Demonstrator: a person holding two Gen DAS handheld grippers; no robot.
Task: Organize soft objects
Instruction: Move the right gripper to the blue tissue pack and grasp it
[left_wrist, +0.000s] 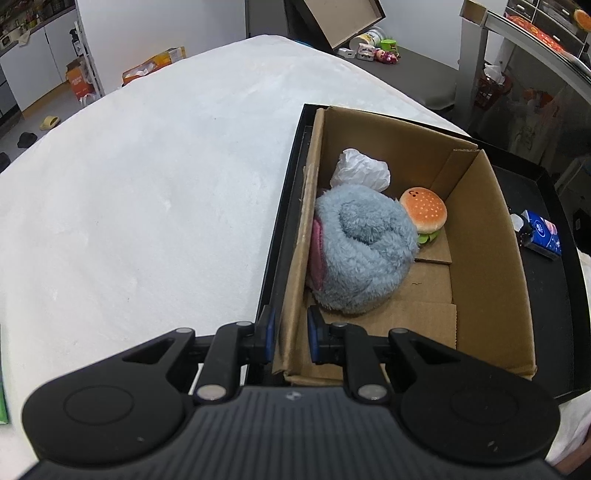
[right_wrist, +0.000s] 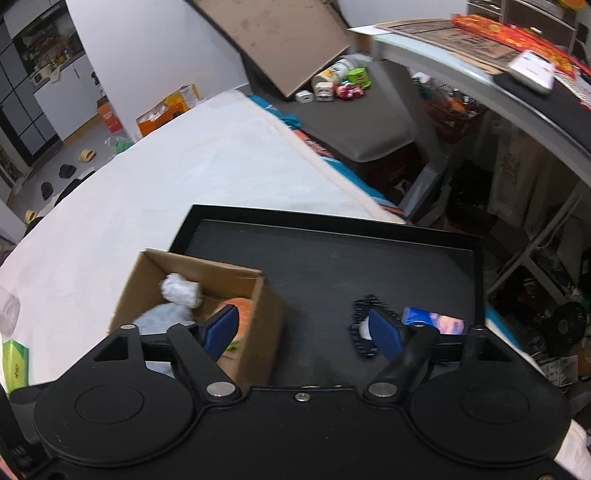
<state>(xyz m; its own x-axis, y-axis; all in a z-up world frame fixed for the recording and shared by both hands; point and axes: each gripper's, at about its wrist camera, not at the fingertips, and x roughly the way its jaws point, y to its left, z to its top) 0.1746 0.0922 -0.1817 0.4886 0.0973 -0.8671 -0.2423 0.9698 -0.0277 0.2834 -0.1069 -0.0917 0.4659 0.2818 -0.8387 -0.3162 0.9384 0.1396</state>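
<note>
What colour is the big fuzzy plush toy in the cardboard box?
Light blue-grey, with a pink patch; the plush toy shows best in the left wrist view.

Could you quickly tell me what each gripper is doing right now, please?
Left gripper: clamped on the cardboard box wall.
Right gripper: open, holding nothing.

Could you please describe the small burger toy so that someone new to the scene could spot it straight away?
Find the open cardboard box sitting in the black tray. Inside lie three things: crumpled white paper, a big fluffy blue plush, and beside it the burger toy, the only orange, dotted, bun-shaped one with a tiny face.
</note>
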